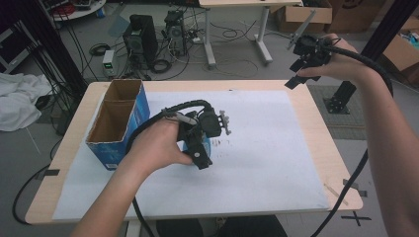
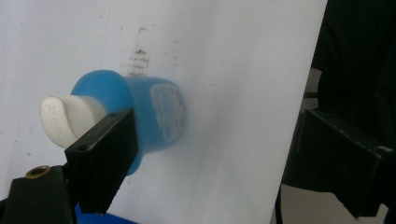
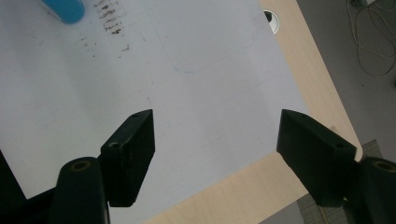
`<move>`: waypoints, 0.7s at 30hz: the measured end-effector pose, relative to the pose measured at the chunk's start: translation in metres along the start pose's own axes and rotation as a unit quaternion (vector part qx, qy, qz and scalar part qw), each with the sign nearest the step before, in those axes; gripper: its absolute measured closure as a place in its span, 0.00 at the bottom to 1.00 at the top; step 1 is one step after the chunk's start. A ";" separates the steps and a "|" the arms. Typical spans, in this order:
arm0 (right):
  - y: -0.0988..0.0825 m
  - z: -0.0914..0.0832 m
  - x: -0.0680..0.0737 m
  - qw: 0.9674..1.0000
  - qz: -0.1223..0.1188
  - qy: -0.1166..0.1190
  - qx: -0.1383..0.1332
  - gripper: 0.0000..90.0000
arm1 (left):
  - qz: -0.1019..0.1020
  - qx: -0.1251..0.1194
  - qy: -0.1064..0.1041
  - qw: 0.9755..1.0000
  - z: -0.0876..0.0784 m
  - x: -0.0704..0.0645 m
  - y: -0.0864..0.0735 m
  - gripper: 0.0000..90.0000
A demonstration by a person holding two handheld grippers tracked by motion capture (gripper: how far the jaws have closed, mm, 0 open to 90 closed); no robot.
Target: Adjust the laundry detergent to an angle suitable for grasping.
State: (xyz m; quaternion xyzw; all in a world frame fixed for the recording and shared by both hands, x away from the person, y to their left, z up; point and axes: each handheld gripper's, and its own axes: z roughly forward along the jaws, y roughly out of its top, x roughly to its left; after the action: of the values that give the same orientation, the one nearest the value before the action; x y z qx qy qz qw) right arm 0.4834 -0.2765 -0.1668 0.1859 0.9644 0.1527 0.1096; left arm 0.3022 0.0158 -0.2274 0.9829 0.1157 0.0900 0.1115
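In the high view the left gripper (image 1: 202, 148) sits low on the white sheet (image 1: 267, 163) by the blue box (image 1: 118, 126), the right gripper (image 1: 301, 74) raised beyond the table's far right corner. The left gripper view shows jaws wide apart, gripping nothing — a blue bottle (image 2: 144, 116) with a white cap (image 2: 70, 119) lies behind the left jaw. In the right gripper view the jaws gape empty over the sheet — the bottle well apart at the top left.

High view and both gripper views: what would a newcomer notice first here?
First, the left gripper low over the white sheet at the table's middle, its jaws wide apart around a small blue plastic bottle with a white cap. Next, the tall blue cardboard box with two open compartments at the left, and the right gripper held high beyond the far right corner, open.
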 end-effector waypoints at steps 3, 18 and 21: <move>0.000 0.001 0.001 1.000 0.001 0.000 0.003 0.31 | 0.001 -0.002 0.000 1.000 0.000 0.000 0.001 0.15; -0.005 0.000 -0.001 1.000 0.004 0.001 0.005 0.31 | 0.000 0.003 0.000 1.000 0.001 0.000 0.002 0.14; -0.006 0.001 -0.002 1.000 0.003 0.001 0.004 0.31 | 0.000 0.005 -0.002 1.000 0.002 0.000 0.003 0.14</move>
State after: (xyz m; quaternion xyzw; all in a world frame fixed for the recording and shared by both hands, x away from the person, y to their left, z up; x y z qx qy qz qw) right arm 0.4831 -0.2823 -0.1693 0.1890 0.9646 0.1493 0.1072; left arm 0.3029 0.0130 -0.2283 0.9836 0.1162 0.0875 0.1069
